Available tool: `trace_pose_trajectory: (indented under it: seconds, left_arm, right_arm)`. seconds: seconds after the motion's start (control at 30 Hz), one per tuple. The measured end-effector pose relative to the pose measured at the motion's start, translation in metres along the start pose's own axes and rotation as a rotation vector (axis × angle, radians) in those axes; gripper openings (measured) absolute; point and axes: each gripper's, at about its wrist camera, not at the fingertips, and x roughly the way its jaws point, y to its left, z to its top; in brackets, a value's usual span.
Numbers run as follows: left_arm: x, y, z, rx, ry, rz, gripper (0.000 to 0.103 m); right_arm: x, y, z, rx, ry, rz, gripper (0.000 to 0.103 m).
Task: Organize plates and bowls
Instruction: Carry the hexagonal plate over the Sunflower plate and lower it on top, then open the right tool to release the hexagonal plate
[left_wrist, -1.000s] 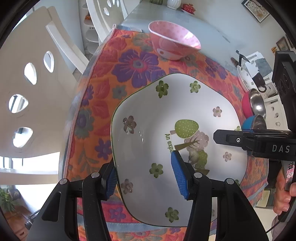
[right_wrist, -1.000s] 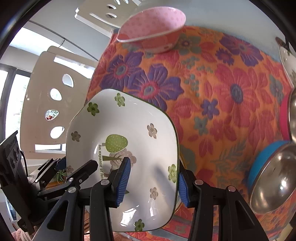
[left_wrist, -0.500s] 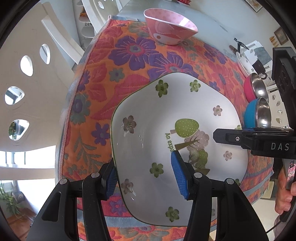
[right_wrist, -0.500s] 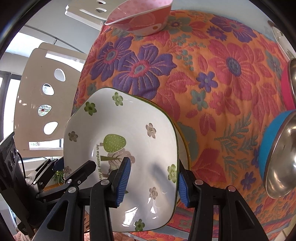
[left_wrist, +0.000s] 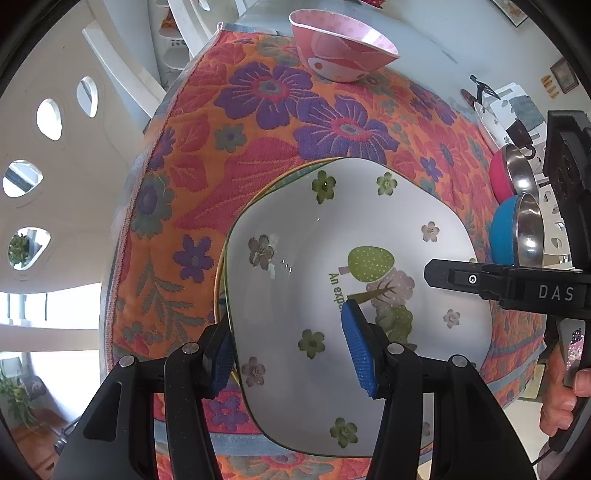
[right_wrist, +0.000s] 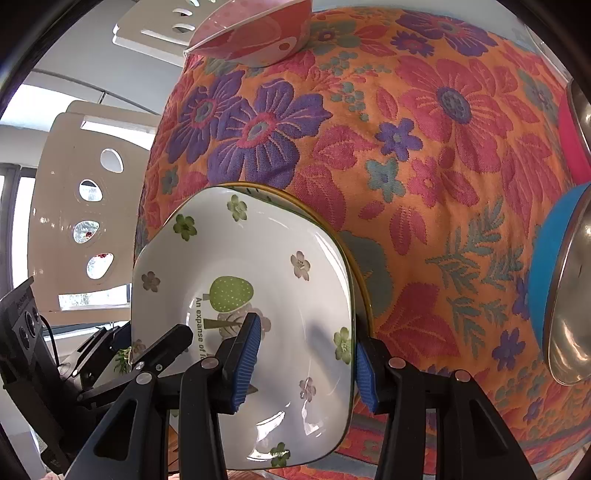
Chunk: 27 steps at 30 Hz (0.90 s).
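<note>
1. The square flowered plate (left_wrist: 306, 266) looks like glazed ceramic, smooth and glossy.
2. The floral tablecloth (right_wrist: 424, 155) is woven cloth, matt and coarse.
3. The blue bowl (left_wrist: 504, 230) has a shiny metal inside.
4. The left gripper (left_wrist: 290, 350) has matt black plastic and ribbed blue pads (left_wrist: 358, 354).

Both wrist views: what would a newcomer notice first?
A white squarish plate with green flowers and a tree print fills the foreground, the left gripper and right gripper each clamping an opposite edge. Behind, a pink dotted bowl sits on the orange floral tablecloth.
</note>
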Motion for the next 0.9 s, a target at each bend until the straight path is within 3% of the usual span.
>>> trace_pose_trajectory:
  seconds: [0.63,0.8,0.9]
  left_arm:
    - [0.000,0.002,0.001,-0.035,0.018,-0.002,0.050]
    - [-0.003,-0.004,0.002,0.001,0.022,0.066,0.050]
    - [-0.012,-0.019,0.002,0.088,-0.017,0.226,0.052]
  right_arm:
    - [-0.007,-0.009,-0.003,0.061,-0.001,0.044,0.046]
    - [-0.014,-0.009,-0.002,0.065,-0.005,0.045,0.046]
    - [-0.019,-0.007,-0.002,0.054,-0.017,0.026,0.046]
